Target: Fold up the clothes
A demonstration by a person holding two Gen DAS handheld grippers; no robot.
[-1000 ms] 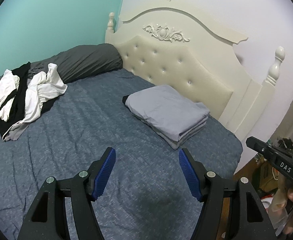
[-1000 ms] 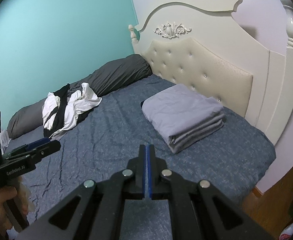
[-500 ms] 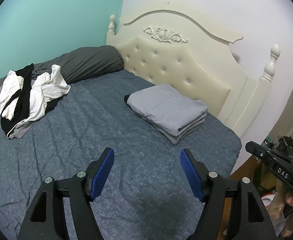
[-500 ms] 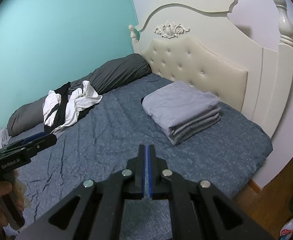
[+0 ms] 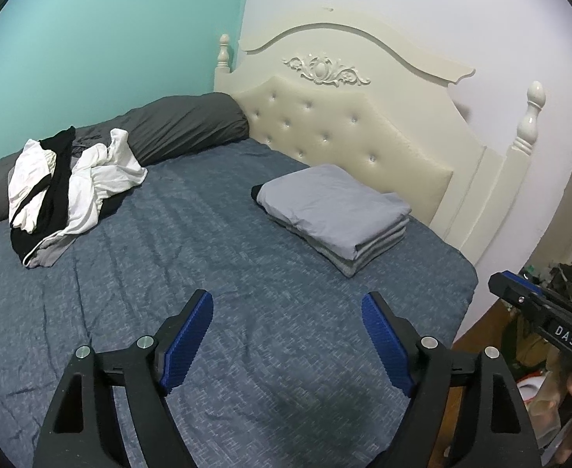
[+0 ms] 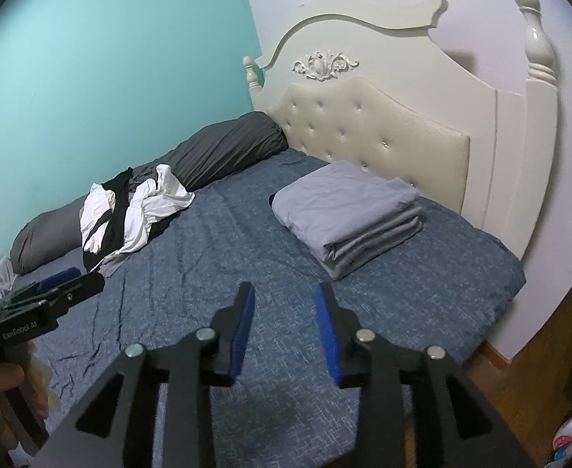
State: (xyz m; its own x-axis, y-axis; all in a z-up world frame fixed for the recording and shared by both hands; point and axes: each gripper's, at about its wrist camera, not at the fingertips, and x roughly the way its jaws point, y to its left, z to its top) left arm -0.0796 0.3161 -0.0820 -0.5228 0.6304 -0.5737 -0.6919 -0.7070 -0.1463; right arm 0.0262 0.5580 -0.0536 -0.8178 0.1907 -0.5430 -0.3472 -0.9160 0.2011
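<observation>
A neat stack of folded grey clothes (image 5: 334, 212) (image 6: 348, 212) lies on the blue bed (image 5: 215, 273) close to the headboard. A crumpled heap of white and black clothes (image 5: 67, 189) (image 6: 130, 214) sits at the far left of the bed, against a dark grey bolster. My left gripper (image 5: 287, 302) hovers above the bedspread, open and empty, well short of both piles. My right gripper (image 6: 285, 296) is also open with nothing between its blue pads (image 6: 326, 329). Each gripper shows at the edge of the other's view: the right one (image 5: 539, 308), the left one (image 6: 48, 292).
A cream tufted headboard (image 5: 348, 136) with posts stands behind the stack. A long dark grey bolster (image 5: 184, 124) runs along the teal wall. The bed's right edge (image 6: 492, 312) drops to a wooden floor with clutter (image 5: 551, 280).
My right gripper has gone from shut to open. Both grippers have drawn back a little from the bed, so the piles look smaller. The clothes have not moved.
</observation>
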